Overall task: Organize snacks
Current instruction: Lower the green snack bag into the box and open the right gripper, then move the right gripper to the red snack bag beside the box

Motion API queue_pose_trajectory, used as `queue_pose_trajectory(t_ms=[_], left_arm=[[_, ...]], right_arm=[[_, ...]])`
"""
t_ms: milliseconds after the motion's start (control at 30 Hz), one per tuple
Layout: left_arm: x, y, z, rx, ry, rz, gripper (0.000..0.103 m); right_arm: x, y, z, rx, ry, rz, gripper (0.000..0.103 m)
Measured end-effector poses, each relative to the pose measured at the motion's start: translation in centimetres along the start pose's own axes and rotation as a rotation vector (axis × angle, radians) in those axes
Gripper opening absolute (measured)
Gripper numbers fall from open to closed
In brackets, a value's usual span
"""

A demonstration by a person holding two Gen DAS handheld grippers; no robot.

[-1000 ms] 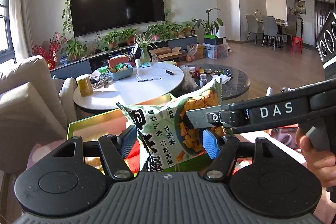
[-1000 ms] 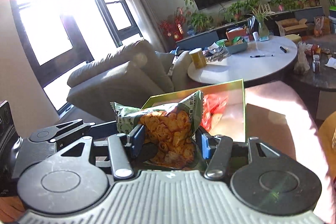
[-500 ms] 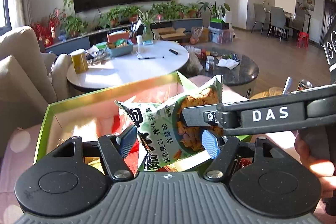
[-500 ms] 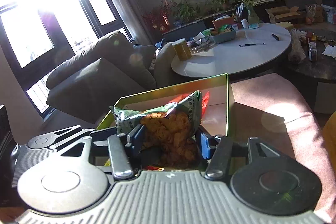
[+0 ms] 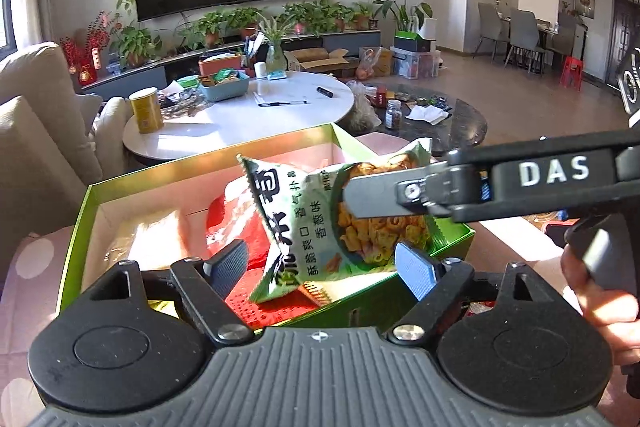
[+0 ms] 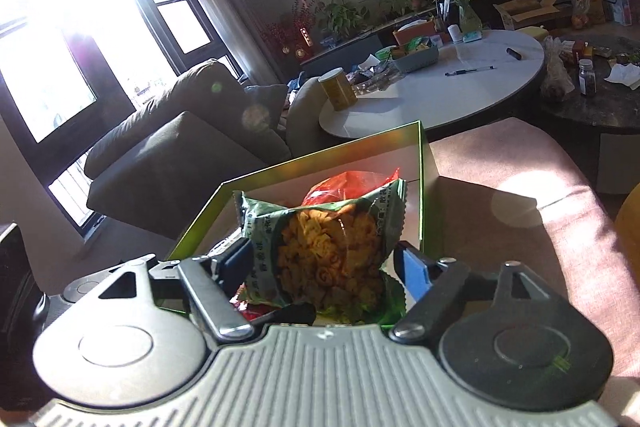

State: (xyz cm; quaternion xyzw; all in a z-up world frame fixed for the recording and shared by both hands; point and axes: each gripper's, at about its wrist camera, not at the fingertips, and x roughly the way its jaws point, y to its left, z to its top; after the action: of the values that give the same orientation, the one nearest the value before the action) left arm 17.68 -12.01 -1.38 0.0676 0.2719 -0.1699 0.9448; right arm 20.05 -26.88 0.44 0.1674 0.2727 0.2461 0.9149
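A green snack bag (image 5: pixel 304 227) printed with orange crisps hangs over an open green box (image 5: pixel 76 227) on a pink cushion. My right gripper (image 6: pixel 328 267) is shut on the snack bag (image 6: pixel 328 251); one right finger (image 5: pixel 384 195) crosses the bag in the left wrist view. My left gripper (image 5: pixel 322 267) is open, its pads either side of the bag's lower end without pressing it. A red packet (image 5: pixel 224 219) lies in the box beneath; it also shows behind the bag in the right wrist view (image 6: pixel 348 187).
A round white table (image 5: pixel 240 115) with a yellow can (image 5: pixel 146 109), a basket and pens stands behind the box. A dark table (image 5: pixel 460 119) with a jar is to the right. A beige sofa (image 5: pixel 36 131) is on the left. The pink cushion (image 6: pixel 520 227) extends right.
Both grippers and the bag have come lower and closer to the box, so the bag now hangs inside the box's outline. The right grip stays on the bag.
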Motion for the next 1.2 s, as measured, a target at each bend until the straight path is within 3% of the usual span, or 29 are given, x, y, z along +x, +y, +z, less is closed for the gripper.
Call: queue_pose_trajectory(t_ms=[233,667,833,1200], left_arm=[[-1.2,0.5,-0.5,-0.009,-0.010,0.035,0.079],[-3.4,0.6,-1.2,-0.035,-0.031,0.058,0.080],[-4.7,0.6,-1.9,-0.068,-0.039,0.059,0.081],[-7.6,-0.3,-3.8,-0.082,-0.038,0.041,0.081]], right_arm=[[-1.3,0.2,0.2,-0.024,-0.055,0.004,0.062],[-2.7,0.3,-0.9,-0.045,-0.026,0.016,0.062],[-3.9,-0.6,-1.9,-0.016,-0.024,-0.019,0.062],[-3.6,-3.0,-4.9,0.095,0.095,-0.139,0.062]])
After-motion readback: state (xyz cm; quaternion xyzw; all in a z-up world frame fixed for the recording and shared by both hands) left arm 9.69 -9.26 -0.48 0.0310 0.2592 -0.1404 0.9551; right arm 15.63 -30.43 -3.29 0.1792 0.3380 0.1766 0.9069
